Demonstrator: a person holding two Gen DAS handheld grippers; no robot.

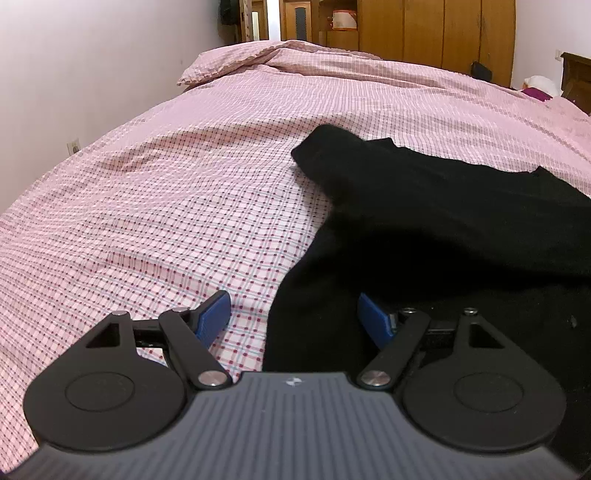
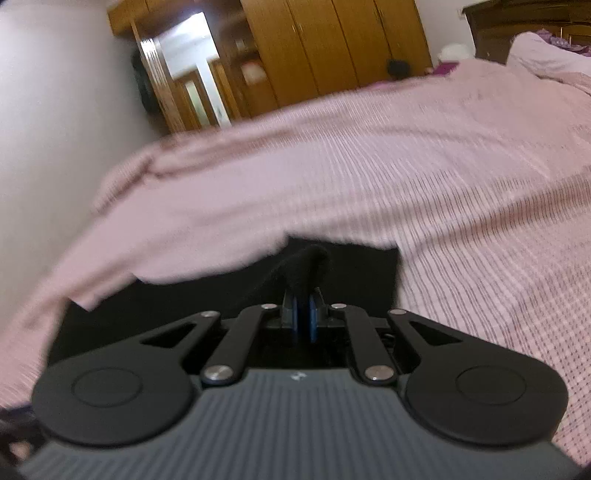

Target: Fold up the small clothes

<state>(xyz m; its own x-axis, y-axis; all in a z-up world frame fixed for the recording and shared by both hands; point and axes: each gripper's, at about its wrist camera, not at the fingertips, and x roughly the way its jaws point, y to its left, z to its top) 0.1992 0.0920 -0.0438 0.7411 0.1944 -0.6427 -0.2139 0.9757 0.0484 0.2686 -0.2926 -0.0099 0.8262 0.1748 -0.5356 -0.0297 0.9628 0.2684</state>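
Note:
A black garment (image 1: 424, 221) lies on the pink checked bed cover (image 1: 166, 206), spread from the lower middle to the right edge of the left wrist view. My left gripper (image 1: 293, 321) is open, low over the garment's left edge, with one blue pad over the cover and the other over the black cloth. In the blurred right wrist view my right gripper (image 2: 303, 314) is shut on a raised fold of the black garment (image 2: 306, 266), lifting it above the rest of the cloth.
A pillow (image 1: 229, 62) under the same cover lies at the far end of the bed. A white wall (image 1: 74, 74) runs along the left. Wooden wardrobes (image 1: 424, 33) stand behind the bed, and a dark headboard (image 1: 576, 77) is at the far right.

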